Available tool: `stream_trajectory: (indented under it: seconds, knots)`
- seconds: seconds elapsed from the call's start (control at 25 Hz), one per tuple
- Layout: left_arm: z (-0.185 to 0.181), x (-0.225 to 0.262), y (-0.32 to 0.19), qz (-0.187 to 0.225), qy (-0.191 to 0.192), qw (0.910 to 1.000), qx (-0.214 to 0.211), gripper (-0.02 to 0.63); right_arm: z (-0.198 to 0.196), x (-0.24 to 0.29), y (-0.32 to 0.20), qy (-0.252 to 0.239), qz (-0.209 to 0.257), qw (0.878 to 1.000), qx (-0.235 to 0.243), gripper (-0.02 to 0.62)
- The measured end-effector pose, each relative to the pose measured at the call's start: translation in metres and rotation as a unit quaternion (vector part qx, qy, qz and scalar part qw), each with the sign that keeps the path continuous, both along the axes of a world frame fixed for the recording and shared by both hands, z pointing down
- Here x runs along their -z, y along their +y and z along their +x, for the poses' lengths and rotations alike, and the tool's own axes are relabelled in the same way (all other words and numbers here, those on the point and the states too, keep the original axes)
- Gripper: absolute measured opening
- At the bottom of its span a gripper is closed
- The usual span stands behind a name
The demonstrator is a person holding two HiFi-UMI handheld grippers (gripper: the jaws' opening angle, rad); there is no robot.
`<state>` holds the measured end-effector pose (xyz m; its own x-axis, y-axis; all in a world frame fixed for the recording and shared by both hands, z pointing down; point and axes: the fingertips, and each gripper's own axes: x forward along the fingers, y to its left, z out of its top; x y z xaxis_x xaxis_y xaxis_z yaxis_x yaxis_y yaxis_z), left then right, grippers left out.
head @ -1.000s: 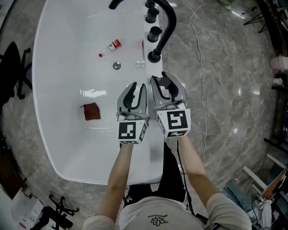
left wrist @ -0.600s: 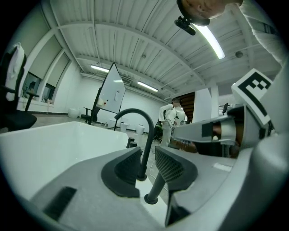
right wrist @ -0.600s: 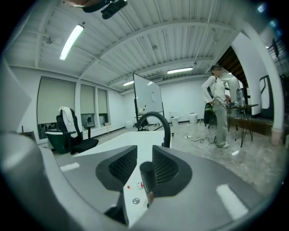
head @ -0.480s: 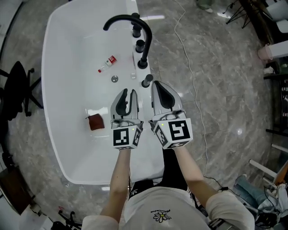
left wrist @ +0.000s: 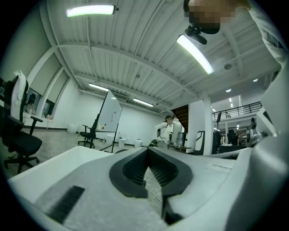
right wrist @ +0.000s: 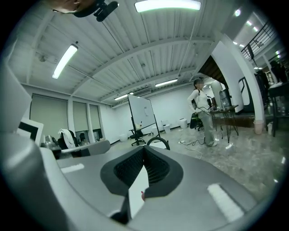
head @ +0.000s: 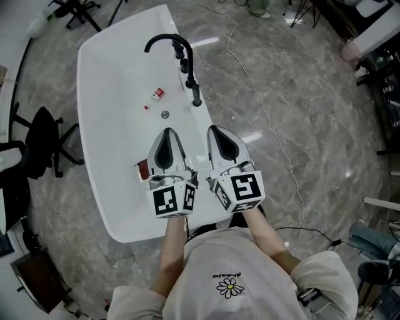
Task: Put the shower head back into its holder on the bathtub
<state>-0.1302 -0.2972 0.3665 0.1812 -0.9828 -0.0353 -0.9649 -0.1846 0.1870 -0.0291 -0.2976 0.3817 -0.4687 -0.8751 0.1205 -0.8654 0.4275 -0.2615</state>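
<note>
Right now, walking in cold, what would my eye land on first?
The two grey grippers, left gripper and right gripper, held side by side at the picture's middle, jaws shut and empty. Beneath them lies a big white bathtub with a curved black faucet on its right rim and a small red-labelled bottle inside.

Small print on the shirt (head: 247,269) is unreadable.

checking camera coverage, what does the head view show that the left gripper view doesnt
Only the head view: the small bottle and drain inside the bathtub. Only the left gripper view: ceiling lights, a whiteboard and a distant standing person. Both: the left gripper, its jaws together with nothing between them.
</note>
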Motion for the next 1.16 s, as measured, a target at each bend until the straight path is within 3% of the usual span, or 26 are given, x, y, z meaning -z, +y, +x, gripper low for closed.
stream_trajectory:
  seconds: [0.28,0.52,0.84,1.16]
  knots:
    - [0.017,0.012,0.076,0.007,-0.014,0.9996,-0.023,-0.006,0.001,0.021,0.083,0.022,0.045,0.999,0.016,0.005]
    - [0.014,0.034,0.118,0.028,-0.024,0.9989,-0.029,-0.006,-0.011,0.028,0.120,0.032,0.052,0.998,0.030,0.005]
    - [0.007,0.041,0.130,0.059,-0.006,0.9976,-0.035,-0.005,-0.022,0.029,0.129,0.037,0.066,0.996,0.044,0.005]
    - [0.010,0.045,0.141,0.044,-0.014,0.9981,-0.041,-0.005,-0.017,0.039,0.134,0.034,0.057,0.997,0.039,0.005]
